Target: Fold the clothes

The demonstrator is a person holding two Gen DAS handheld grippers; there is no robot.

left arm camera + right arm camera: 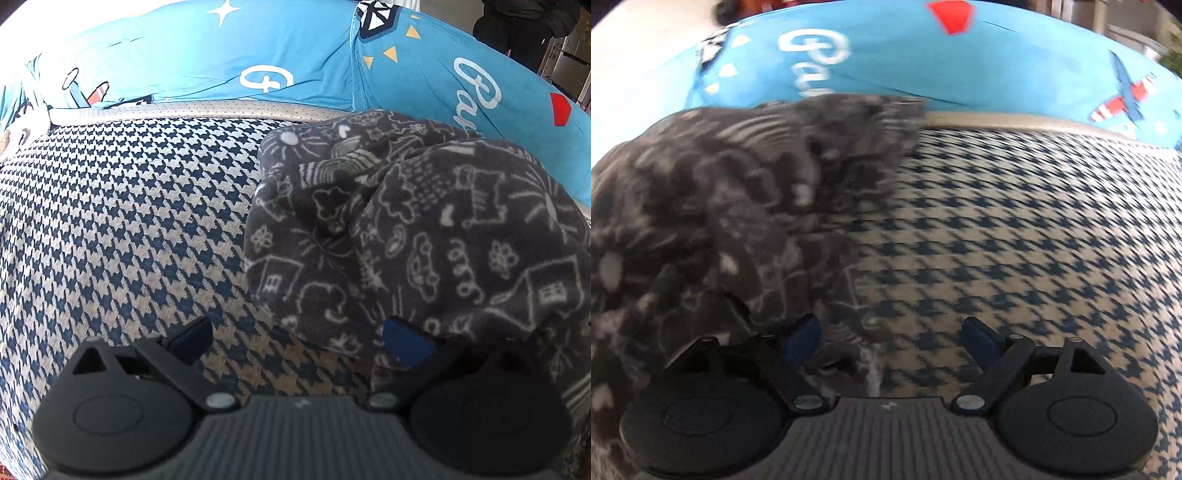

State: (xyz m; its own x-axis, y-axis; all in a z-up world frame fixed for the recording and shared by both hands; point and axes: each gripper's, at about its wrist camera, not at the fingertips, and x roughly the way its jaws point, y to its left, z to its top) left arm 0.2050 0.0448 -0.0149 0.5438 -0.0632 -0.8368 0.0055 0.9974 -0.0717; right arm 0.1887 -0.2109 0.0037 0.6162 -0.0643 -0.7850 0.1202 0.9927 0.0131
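- a dark grey garment printed with white doodles (houses, clouds, flowers) lies crumpled in a heap on a blue-and-cream houndstooth cloth.
- behind the cloth runs a pale mesh edge, and past it lies a bright blue sheet with white script, stars and a red-striped plane.
- left gripper: jaws wide apart, nothing pinched; its blue pad lies against the near hem of the garment, the other finger over bare cloth.
- right gripper: jaws wide, not pressed on anything; the garment fills the left of its view (blurred), and a fold of its near edge lies between the fingers, just beside the left pad.
- the right pad stands over the houndstooth cloth.
- the sheet shows at the top of the right view too.
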